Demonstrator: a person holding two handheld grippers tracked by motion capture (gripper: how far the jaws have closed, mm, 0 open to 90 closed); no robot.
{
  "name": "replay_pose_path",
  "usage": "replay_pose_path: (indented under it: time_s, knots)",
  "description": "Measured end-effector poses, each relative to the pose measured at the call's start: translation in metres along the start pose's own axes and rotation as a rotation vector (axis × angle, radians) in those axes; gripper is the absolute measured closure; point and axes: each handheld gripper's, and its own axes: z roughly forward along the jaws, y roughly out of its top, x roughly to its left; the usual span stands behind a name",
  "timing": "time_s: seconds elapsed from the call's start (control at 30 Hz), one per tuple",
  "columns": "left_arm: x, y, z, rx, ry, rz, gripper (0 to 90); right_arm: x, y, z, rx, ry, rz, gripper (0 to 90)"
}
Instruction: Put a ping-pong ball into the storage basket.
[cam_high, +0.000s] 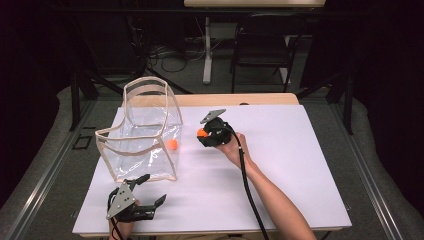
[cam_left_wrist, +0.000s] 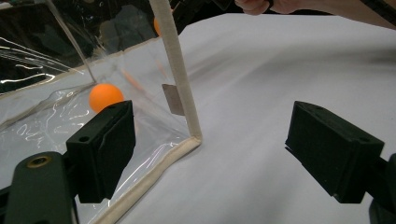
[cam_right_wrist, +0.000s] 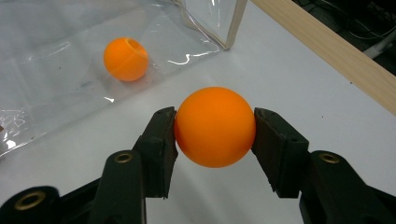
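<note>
My right gripper (cam_right_wrist: 215, 128) is shut on an orange ball (cam_right_wrist: 215, 126), both pads pressing its sides just above the white mat. In the high view that gripper (cam_high: 204, 133) holds the ball (cam_high: 201, 132) near the mat's middle, right of a clear plastic bag with beige trim (cam_high: 142, 135). A second orange ball (cam_high: 172, 144) lies inside the bag by its right wall, also visible as the ball (cam_right_wrist: 125, 59) behind clear film and the ball (cam_left_wrist: 106, 96). My left gripper (cam_high: 150, 189) stands open at the front left, near the bag's front corner (cam_left_wrist: 194, 138), nothing between its pads.
The white mat (cam_high: 280, 165) covers a wooden table whose edge (cam_right_wrist: 336, 56) runs close behind the bag. A chair and table legs with cables stand on the floor beyond. The person's right forearm (cam_high: 272, 200) crosses the mat from the bottom.
</note>
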Motion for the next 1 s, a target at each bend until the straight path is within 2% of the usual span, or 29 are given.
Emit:
replay_pose_path:
  time_s: [1.0]
  knots:
    - [0.000,0.000,0.000,0.000,-0.001,0.001,15.7,0.004,0.007,-0.020,-0.056,-0.003,-0.012,50.1]
